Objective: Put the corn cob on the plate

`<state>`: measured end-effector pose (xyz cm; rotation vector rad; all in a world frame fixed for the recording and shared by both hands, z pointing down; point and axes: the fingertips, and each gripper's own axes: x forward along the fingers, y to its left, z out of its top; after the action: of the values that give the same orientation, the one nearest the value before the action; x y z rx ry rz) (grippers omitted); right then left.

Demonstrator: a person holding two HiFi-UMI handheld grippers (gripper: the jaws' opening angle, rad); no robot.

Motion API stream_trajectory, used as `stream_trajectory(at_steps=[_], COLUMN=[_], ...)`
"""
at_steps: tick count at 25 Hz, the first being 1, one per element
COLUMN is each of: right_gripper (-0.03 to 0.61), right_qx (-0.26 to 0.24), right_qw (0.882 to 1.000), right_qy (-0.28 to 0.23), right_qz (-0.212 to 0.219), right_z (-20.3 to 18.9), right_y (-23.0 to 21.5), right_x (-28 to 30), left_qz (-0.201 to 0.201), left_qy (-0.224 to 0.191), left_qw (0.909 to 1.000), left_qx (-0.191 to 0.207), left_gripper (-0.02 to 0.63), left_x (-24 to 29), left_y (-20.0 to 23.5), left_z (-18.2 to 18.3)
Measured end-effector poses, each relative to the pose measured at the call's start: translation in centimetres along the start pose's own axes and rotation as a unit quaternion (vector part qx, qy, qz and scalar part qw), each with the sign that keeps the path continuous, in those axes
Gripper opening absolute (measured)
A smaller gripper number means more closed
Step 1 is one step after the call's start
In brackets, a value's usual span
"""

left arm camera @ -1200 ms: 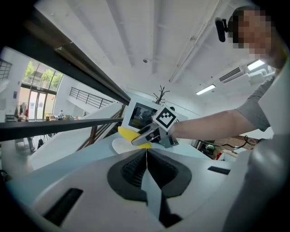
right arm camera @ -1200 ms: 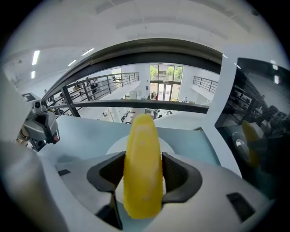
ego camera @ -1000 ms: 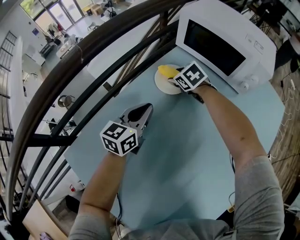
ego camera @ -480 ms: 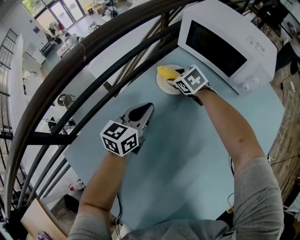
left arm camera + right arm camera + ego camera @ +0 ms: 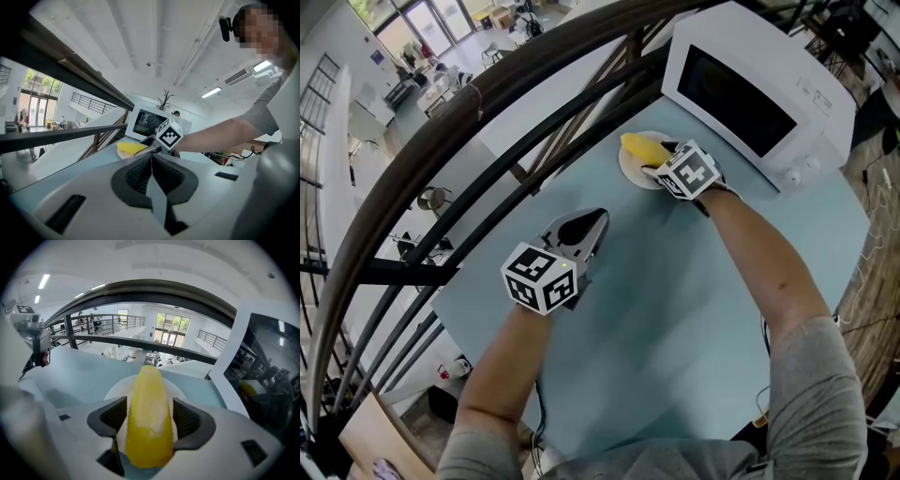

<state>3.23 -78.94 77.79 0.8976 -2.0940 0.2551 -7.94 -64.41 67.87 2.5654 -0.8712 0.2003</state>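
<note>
Railing: a dark curved metal railing (image 5: 478, 103) borders the far left edge of the table.
Left tongs: the grey left tongs (image 5: 151, 161) bear a cube with square markers. They hover over the middle of the table, pads pressed together with nothing between them.
Table: the pale blue table (image 5: 675, 300) carries the plate and the oven.
Plate: a small round white plate (image 5: 633, 171) lies flat near the far edge of the table, just beside the oven's front.
Corn cob: the yellow tapered corn cob (image 5: 149, 394) lies on the plate with its narrow tip pointing away from the right tongs.
Right tongs: the right tongs (image 5: 150, 417) angle down over the plate. Their jaws have just been opening and now stand wide, with the cob between the dark ribbed pads (image 5: 186, 417) and a slim gap on each side.
Oven: a white microwave oven with a dark glass door (image 5: 741, 84) stands to the right of the plate, door shut.
</note>
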Motion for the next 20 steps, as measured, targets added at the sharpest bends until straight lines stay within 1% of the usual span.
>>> stream_trajectory(at_steps=[8,13,17,20], right_gripper=[0.311,0.311,0.31,0.304], right_qx=[0.008,0.045,0.07,0.065], right_qw=[1.0,0.998,0.996,0.996], right_qy=[-0.023,-0.038,-0.055,-0.058], right_qz=[0.0,0.005,-0.01,-0.019], right_z=[2.0,2.5,2.5,2.2], right_y=[0.5,1.1,1.4,2.3], right_x=[-3.7,-6.9,-9.9,-12.2], left_qz=[0.008,0.014,0.014,0.011], left_qy=[-0.006,-0.008,-0.01,-0.015], left_qw=[1.0,0.9998,0.9996,0.9996], left_qx=[0.002,0.016,0.022,0.023], left_gripper=[0.021,0.021,0.021,0.021], left_x=[-1.9,-2.8,-4.0,-4.9], left_y=[-0.9,-2.1,-3.5,-5.0], left_z=[1.3,2.7,3.7,4.3])
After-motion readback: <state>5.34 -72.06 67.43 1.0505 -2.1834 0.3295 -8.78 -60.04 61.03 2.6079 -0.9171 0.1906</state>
